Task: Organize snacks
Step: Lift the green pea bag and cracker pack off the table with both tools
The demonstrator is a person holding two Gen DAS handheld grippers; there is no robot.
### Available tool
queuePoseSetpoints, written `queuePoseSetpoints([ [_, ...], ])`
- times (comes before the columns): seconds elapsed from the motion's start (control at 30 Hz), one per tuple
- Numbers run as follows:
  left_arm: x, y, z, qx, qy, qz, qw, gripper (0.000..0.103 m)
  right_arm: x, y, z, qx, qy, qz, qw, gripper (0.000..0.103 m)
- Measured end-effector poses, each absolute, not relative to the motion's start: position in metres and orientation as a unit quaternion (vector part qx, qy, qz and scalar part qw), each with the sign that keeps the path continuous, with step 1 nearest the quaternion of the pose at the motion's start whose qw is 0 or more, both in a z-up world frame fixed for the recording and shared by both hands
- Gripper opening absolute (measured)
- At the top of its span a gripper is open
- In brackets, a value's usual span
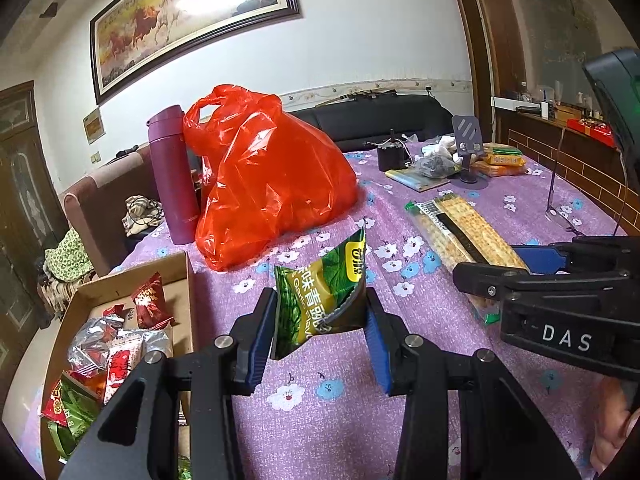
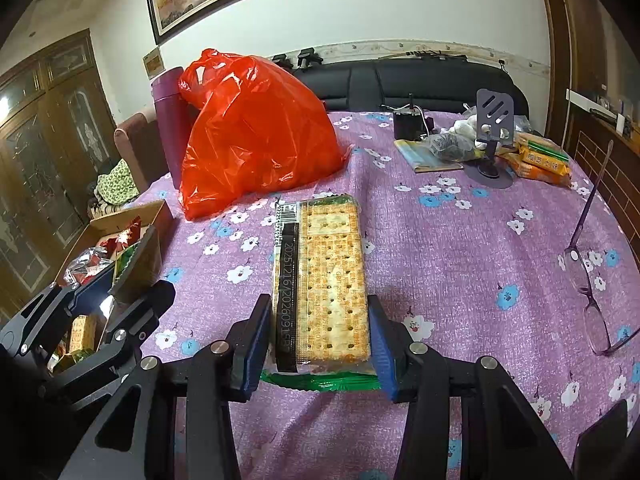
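Note:
My left gripper [image 1: 320, 320] is shut on a green pea snack packet [image 1: 320, 288], which it holds upright and crumpled above the purple flowered tablecloth [image 1: 312, 400]. To its left stands an open cardboard box [image 1: 188, 280] holding several red, silver and green snack packets. My right gripper [image 2: 320, 332] is shut on the near end of a long cracker pack [image 2: 332, 272] that stretches away over the cloth. In the right wrist view the left gripper [image 2: 136, 268] shows at the left with the green packet [image 2: 128, 260], beside the box [image 2: 160, 212]. The left wrist view catches the right gripper [image 1: 500, 268] on the cracker pack [image 1: 460, 228].
A bulging red plastic bag [image 2: 252, 132] and a purple flask [image 1: 172, 176] stand behind the box. Glasses [image 2: 588, 272] lie at the right. A phone stand [image 2: 494, 128], orange biscuit packs [image 2: 540, 160], a booklet and a small black item sit at the far side.

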State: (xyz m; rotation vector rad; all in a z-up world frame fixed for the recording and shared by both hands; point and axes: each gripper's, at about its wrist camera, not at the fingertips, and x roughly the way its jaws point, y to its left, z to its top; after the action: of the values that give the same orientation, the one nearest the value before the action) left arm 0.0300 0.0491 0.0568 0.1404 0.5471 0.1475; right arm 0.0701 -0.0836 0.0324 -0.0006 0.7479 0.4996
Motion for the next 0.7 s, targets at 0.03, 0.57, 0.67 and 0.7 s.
queuePoseSetpoints([
  [0.03,0.0299,0.0491,0.0569,0.07,0.269,0.073,0.958,0.041,0.0702,-0.0834,0.0324,-0.001,0.361,0.242,0.901,0.049],
  [0.57,0.0255,0.0475,0.0601,0.073,0.259,0.078,0.96,0.041,0.0678,-0.0822,0.0336,-0.002,0.357,0.242,0.902,0.049],
  [0.67,0.0254,0.0474,0.0609,0.073,0.258,0.078,0.96,0.041,0.0677,-0.0822,0.0335,-0.002,0.357,0.242,0.902,0.049],
  [0.7,0.0255,0.0475,0.0607,0.073,0.258,0.078,0.96,0.041,0.0679,-0.082,0.0336,-0.002,0.356,0.242,0.902,0.049],
])
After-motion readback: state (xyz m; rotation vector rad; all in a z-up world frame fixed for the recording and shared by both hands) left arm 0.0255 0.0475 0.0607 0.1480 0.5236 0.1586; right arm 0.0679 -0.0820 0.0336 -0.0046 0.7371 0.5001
